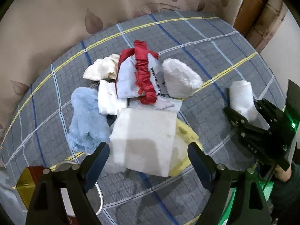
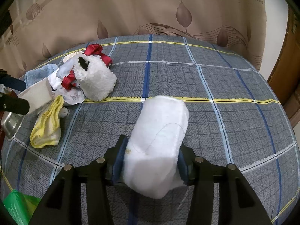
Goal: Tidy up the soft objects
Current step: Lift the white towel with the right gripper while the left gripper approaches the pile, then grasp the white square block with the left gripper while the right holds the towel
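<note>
A pile of soft things lies on the grey plaid bed (image 1: 215,43): a blue fluffy cloth (image 1: 84,116), a white cloth with a red ruffle (image 1: 142,75), a cream cloth (image 1: 103,69), a white fluffy slipper (image 1: 180,78) and a yellow towel (image 2: 46,125). My left gripper (image 1: 148,159) is open, its fingers on either side of a white foam block (image 1: 144,140). My right gripper (image 2: 150,161) is shut on a second white fluffy slipper (image 2: 159,140), held above the bed right of the pile; it also shows in the left wrist view (image 1: 241,97).
A beige leaf-print curtain (image 2: 150,9) hangs behind the bed. A metal bowl (image 2: 9,125) and a red-gold box (image 1: 28,183) sit at the bed's left edge. A green packet (image 2: 16,206) lies at the near left. A wooden door frame (image 1: 251,9) stands at the right.
</note>
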A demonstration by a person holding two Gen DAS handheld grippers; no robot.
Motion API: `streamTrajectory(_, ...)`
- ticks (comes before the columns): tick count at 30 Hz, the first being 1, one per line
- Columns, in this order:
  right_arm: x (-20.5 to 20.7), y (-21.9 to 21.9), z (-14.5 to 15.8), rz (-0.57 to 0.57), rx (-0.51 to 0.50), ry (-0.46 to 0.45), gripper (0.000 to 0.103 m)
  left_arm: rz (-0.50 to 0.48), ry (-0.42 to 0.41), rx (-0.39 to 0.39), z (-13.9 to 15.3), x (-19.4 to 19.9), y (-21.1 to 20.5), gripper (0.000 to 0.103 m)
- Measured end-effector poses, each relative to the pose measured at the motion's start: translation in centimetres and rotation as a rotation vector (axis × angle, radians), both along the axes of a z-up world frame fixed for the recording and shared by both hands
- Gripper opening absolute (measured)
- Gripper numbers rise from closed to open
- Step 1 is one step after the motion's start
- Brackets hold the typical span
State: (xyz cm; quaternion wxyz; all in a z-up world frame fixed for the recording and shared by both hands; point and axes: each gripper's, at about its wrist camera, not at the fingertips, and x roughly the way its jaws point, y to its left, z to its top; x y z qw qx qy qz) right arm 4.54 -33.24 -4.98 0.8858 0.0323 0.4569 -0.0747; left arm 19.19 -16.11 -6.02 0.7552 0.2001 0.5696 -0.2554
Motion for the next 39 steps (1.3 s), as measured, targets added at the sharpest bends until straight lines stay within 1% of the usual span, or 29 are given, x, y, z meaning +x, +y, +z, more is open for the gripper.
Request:
streamTrajectory(2,0.0,0.0,0.0,0.001,-0.002,0.001,0.048,0.015,0.004,0.002,-0.4,0.3,0.2,0.088)
streamTrajectory(4,0.0,0.1,-0.1,0.002,0.001,0.000,0.048,0.043,-0.018,0.031,-0.8,0.6,0.5,0.088)
streamTrajectory(5,0.0,0.1,-0.1,0.003,0.001,0.000,0.049,0.056,-0.011,0.042,-1.1,0.8,0.7,0.088)
streamTrajectory(6,0.0,0.0,-0.1,0.003,0.000,0.000,0.049,0.064,-0.001,0.035,-1.2,0.8,0.8,0.088)
streamTrajectory(8,0.0,0.0,-0.1,0.006,-0.001,0.001,0.050,0.081,0.017,-0.010,-1.2,1.0,1.3,0.088)
streamTrajectory(11,0.1,0.1,-0.2,0.009,-0.004,0.002,0.050,0.114,-0.002,-0.037,-0.8,1.1,1.7,0.087)
streamTrajectory(12,0.0,0.1,-0.2,0.009,-0.004,0.002,0.051,0.110,-0.005,-0.042,-0.7,1.0,1.7,0.084)
streamTrajectory(14,0.0,0.2,-0.2,0.009,-0.004,0.002,0.051,0.112,-0.008,-0.031,-0.7,1.0,1.7,0.075)
streamTrajectory(18,0.0,0.2,-0.2,0.012,-0.006,0.003,0.051,0.125,-0.002,-0.057,-0.7,1.0,1.6,0.073)
streamTrajectory(21,0.0,0.2,-0.2,0.012,-0.006,0.003,0.052,0.158,0.010,-0.080,-0.6,1.0,2.0,0.072)
streamTrajectory(26,0.1,0.2,-0.2,0.012,-0.008,0.004,0.052,0.172,-0.006,-0.100,0.3,0.5,2.3,0.072)
streamTrajectory(35,0.1,0.2,-0.2,0.012,-0.007,0.003,0.052,0.163,-0.027,-0.129,2.3,-1.2,3.2,0.072)
streamTrajectory(39,0.1,0.2,-0.2,0.012,-0.007,0.003,0.052,0.164,-0.019,-0.160,3.4,-2.0,4.1,0.072)
